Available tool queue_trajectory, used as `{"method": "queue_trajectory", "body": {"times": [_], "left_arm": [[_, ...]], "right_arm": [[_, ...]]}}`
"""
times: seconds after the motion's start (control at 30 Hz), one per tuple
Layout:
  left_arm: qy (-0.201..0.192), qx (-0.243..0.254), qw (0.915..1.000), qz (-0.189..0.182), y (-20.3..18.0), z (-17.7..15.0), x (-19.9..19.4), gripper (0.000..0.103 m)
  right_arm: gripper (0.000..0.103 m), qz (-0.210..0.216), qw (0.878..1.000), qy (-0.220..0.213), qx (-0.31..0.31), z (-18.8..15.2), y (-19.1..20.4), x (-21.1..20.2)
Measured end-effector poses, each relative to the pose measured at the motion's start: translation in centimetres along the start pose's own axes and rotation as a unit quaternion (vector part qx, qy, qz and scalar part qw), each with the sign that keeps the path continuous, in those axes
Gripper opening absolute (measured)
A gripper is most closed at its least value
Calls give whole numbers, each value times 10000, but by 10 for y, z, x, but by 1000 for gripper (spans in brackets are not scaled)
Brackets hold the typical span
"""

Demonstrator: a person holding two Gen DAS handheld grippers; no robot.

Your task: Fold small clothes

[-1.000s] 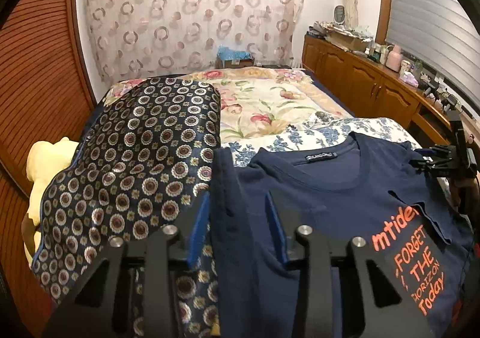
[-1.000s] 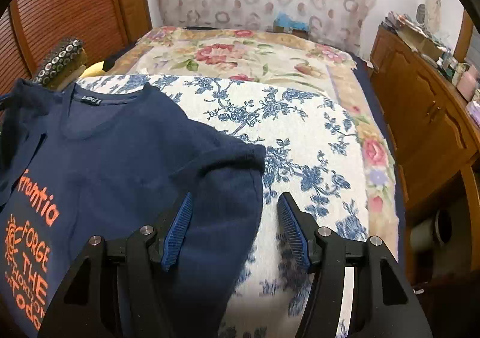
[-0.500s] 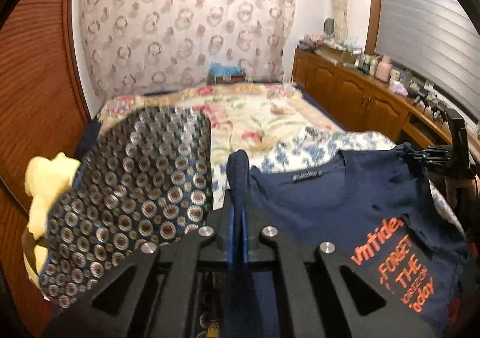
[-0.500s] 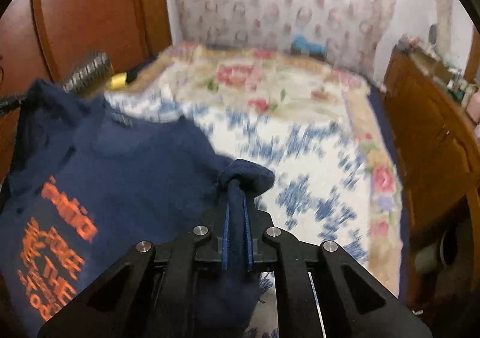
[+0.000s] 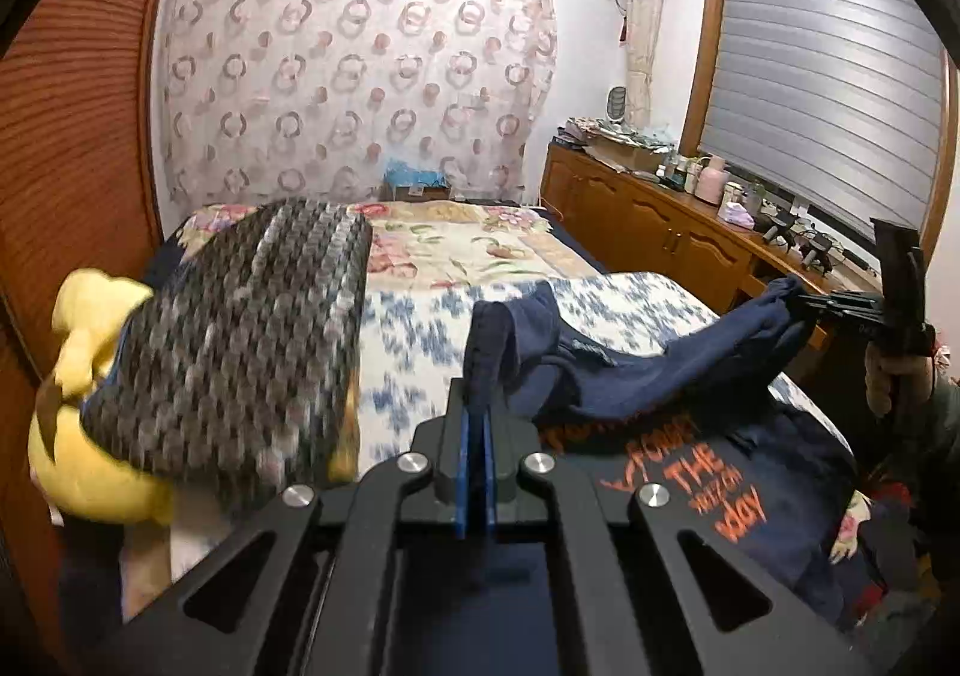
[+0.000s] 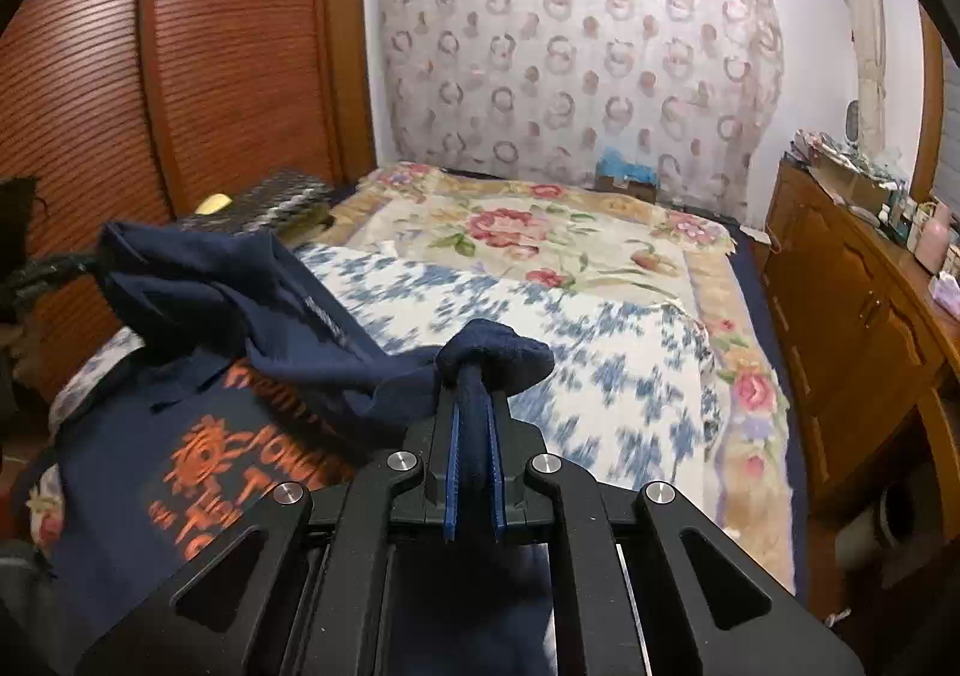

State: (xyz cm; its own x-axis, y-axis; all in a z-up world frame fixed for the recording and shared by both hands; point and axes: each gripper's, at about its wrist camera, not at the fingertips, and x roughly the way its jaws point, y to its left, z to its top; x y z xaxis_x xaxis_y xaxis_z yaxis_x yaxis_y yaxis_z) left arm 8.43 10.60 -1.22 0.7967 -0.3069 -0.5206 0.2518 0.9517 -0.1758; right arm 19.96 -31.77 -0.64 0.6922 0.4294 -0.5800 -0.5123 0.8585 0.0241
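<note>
A navy T-shirt [image 5: 636, 376] with orange print hangs between my two grippers above the bed. My left gripper [image 5: 477, 412] is shut on one shoulder of the shirt, which bunches above the blue pads. My right gripper [image 6: 474, 406] is shut on the other shoulder; it also shows in the left wrist view [image 5: 840, 307] at the far right, holding the cloth up. The shirt [image 6: 198, 436] sags in the middle, with the collar folded over and the lower printed part lying on the bed.
The bed carries a blue-flowered white sheet [image 6: 600, 364] and a floral quilt [image 6: 540, 232]. A dark patterned cushion [image 5: 240, 340] and a yellow soft toy [image 5: 78, 328] lie on the left. A wooden cabinet [image 5: 654, 232] with clutter runs along the right. A wooden wardrobe [image 6: 180, 76] stands left.
Both grippers closed on the shirt's shoulders a second ago and have since lifted them up off the bed, so the top of the shirt now hangs between them.
</note>
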Motion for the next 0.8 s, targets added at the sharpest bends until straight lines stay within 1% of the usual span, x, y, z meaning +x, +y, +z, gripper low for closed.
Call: {"method": "queue_trajectory", "body": {"times": [0.1,0.2,0.33,0.47,0.53,0.67,0.73,0.8], "left_arm": [[3,-39,10000,-17,-2,-20,-15,1],[-34,-78,10000,10,-6,-38,-30,1],[-127,-265,9995,-80,-7,-57,-49,1],[-184,-313,9993,-70,-7,-63,-66,1],[-186,-326,9993,-4,-8,-66,-75,1],[-69,-309,9995,73,-12,-72,-86,1],[14,-238,9996,160,-15,-79,-87,1],[121,-198,9995,210,-15,-86,-84,1]], "right_arm": [[5,33,10000,-15,62,-21,10,-19],[5,18,10000,-23,85,-34,13,-33],[5,45,9998,-47,177,-49,16,-52],[5,-36,9997,-89,230,-60,16,-72],[5,-46,9997,-102,235,-65,16,-84],[5,9,9996,-85,263,-72,21,-102],[5,31,9996,-26,274,-79,23,-106],[5,-42,9995,66,296,-91,24,-102]]}}
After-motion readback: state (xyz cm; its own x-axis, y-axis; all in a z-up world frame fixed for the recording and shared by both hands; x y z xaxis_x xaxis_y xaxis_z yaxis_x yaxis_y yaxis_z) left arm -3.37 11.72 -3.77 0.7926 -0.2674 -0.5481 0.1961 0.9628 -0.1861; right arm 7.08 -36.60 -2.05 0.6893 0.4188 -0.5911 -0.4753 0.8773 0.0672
